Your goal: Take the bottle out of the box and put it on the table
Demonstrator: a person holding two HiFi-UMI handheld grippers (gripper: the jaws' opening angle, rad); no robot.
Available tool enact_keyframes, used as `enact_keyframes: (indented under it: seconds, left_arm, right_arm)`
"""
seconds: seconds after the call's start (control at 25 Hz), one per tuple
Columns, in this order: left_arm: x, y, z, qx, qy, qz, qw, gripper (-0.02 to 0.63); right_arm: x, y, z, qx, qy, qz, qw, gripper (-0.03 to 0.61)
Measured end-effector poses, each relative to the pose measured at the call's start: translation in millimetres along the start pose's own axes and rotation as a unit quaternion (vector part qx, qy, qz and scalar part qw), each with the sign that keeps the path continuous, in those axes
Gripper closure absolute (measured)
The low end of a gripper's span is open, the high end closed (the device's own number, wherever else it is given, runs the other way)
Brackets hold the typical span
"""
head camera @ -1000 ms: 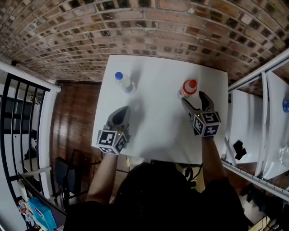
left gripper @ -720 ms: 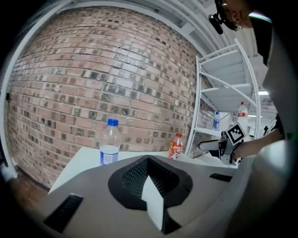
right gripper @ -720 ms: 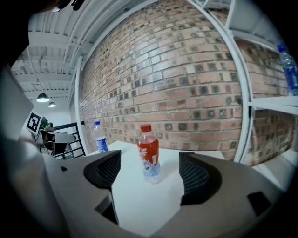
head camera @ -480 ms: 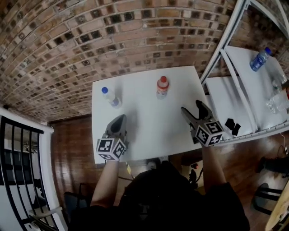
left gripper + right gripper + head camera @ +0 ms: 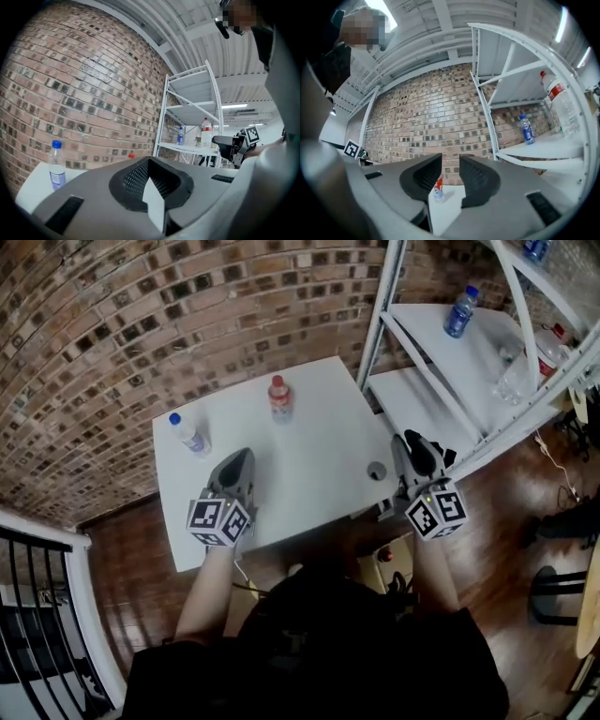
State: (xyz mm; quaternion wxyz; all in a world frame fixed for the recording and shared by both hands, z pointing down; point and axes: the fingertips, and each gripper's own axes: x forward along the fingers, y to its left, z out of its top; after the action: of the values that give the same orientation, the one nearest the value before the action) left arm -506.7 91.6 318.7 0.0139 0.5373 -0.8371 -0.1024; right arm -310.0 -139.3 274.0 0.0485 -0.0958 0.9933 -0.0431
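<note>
Two bottles stand on the white table [image 5: 309,442]: a red-capped one [image 5: 278,397] [image 5: 438,189] at the back and a blue-capped one [image 5: 187,434] [image 5: 57,164] at the back left. My left gripper [image 5: 241,461] [image 5: 150,180] hovers over the table's left half, shut and empty. My right gripper [image 5: 418,448] [image 5: 450,171] is past the table's right edge, in front of the shelf. Its jaws have just been closing and stand a narrow gap apart with nothing between them. No box shows in any view.
A white metal shelf rack [image 5: 441,381] stands right of the table. It holds a blue-labelled bottle [image 5: 459,312] [image 5: 527,129] and a larger clear bottle with a red label [image 5: 548,348] [image 5: 558,101]. A brick wall [image 5: 187,324] runs behind. A small dark round thing [image 5: 376,470] lies near the table's right edge.
The head view has swung right, bringing the shelf in. My right gripper left the red-capped bottle, moved right past the table edge and narrowed its jaws. My left gripper rose, still shut.
</note>
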Motion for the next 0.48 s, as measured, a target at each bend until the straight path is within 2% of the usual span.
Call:
enact_keyframes:
  seconds: [0.08, 0.12, 0.2, 0.24, 0.32, 0.36, 0.48]
  left_arm:
    - [4, -26, -2, 0.002, 0.002, -0.028, 0.9996, 0.609]
    - [5, -38, -5, 0.002, 0.004, -0.038, 0.9993, 0.609]
    - [7, -58, -10, -0.006, 0.005, -0.046, 0.9989, 0.609]
    - [9, -66, -11, -0.013, 0.003, -0.047, 0.9988, 0.609]
    - [15, -87, -9, -0.019, -0.002, -0.056, 0.9982, 0.609]
    - [19, -98, -7, -0.017, -0.005, -0.064, 0.9978, 0.609]
    - [30, -130, -4, -0.009, -0.010, -0.089, 0.9959, 0.609]
  right_arm:
    - [-22, -7, 9, -0.008, -0.006, -0.014, 1.000, 0.462]
    - [-35, -11, 13, -0.009, -0.008, -0.020, 1.000, 0.491]
    - [-63, -19, 14, -0.001, -0.007, -0.033, 0.999, 0.492]
    - [-77, -25, 15, 0.003, -0.006, -0.039, 0.999, 0.522]
    - [-103, -38, 19, 0.008, -0.006, -0.053, 0.999, 0.530]
    - [-114, -45, 22, 0.010, -0.007, -0.060, 0.998, 0.559]
    - [-145, -57, 26, 0.023, -0.008, -0.077, 0.997, 0.574]
